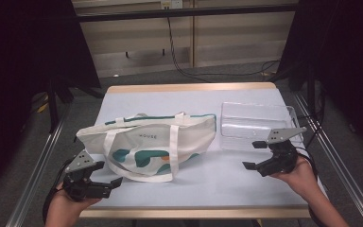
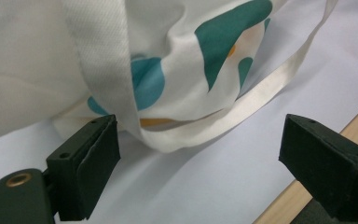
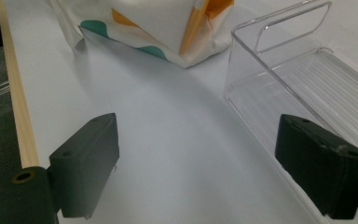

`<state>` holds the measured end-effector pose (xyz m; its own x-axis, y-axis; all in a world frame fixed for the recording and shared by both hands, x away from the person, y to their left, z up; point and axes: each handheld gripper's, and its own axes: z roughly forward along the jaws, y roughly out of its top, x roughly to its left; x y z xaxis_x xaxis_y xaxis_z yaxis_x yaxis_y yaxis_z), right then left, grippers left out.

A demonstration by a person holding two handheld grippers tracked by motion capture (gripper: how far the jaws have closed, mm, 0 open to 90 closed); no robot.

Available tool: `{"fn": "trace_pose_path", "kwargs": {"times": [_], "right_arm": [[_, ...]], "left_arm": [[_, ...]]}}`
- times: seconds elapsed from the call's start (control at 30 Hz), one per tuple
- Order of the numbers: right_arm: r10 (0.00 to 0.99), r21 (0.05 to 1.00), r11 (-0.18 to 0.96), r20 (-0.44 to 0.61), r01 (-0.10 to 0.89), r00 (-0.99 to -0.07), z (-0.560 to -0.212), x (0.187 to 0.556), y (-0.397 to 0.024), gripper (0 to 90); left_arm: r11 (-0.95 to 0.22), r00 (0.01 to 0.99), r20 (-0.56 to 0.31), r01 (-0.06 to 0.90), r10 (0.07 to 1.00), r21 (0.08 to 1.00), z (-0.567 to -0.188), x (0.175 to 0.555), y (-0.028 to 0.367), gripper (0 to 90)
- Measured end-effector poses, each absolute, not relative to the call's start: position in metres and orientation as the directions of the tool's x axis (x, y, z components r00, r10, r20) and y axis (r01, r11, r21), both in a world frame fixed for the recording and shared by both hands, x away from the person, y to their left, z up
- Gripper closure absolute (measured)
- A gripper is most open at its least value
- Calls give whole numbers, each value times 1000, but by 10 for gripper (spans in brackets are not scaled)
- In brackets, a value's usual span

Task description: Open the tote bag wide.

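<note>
Closest to the camera up top are the two hands at the near edge of the table (image 1: 123, 97), each with a black gripper. The left gripper (image 1: 108, 185) sits just in front of the tote bag (image 1: 146, 144), jaws spread wide with nothing in them. The right gripper (image 1: 254, 154) is off to the bag's right, just in front of the clear plastic bin (image 1: 255, 125), also wide open and empty.

The bag is soft cream canvas lying on its side, floppy and creased, with teal blobs, a bit of orange, and flat woven handles (image 1: 142, 177) looping toward the left gripper. The bin is hard, see-through and rectangular, sitting just right of the bag. The table top is smooth pale blue-white with a wooden edge.

The left gripper view gets you the canvas weave up close, plus a handle strap (image 2: 168, 137) drooping onto the table between the foam-padded jaws, close to one jaw. The right gripper view shows the bin's (image 3: 279, 88) ribbed floor and a cut-out grip slot in its end wall, and the bag's (image 3: 158, 28) bottom corner beyond.
</note>
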<state>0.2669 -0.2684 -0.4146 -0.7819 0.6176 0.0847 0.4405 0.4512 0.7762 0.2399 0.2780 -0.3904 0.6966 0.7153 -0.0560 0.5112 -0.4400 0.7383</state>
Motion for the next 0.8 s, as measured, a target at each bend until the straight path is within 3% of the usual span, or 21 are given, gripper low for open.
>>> {"fn": "trace_pose_path", "kwargs": {"times": [0.8], "right_arm": [[560, 780, 461, 116, 424, -821, -405, 281, -236, 131]], "left_arm": [[-485, 754, -59, 478, 654, 733, -351, 262, 251, 122]]}}
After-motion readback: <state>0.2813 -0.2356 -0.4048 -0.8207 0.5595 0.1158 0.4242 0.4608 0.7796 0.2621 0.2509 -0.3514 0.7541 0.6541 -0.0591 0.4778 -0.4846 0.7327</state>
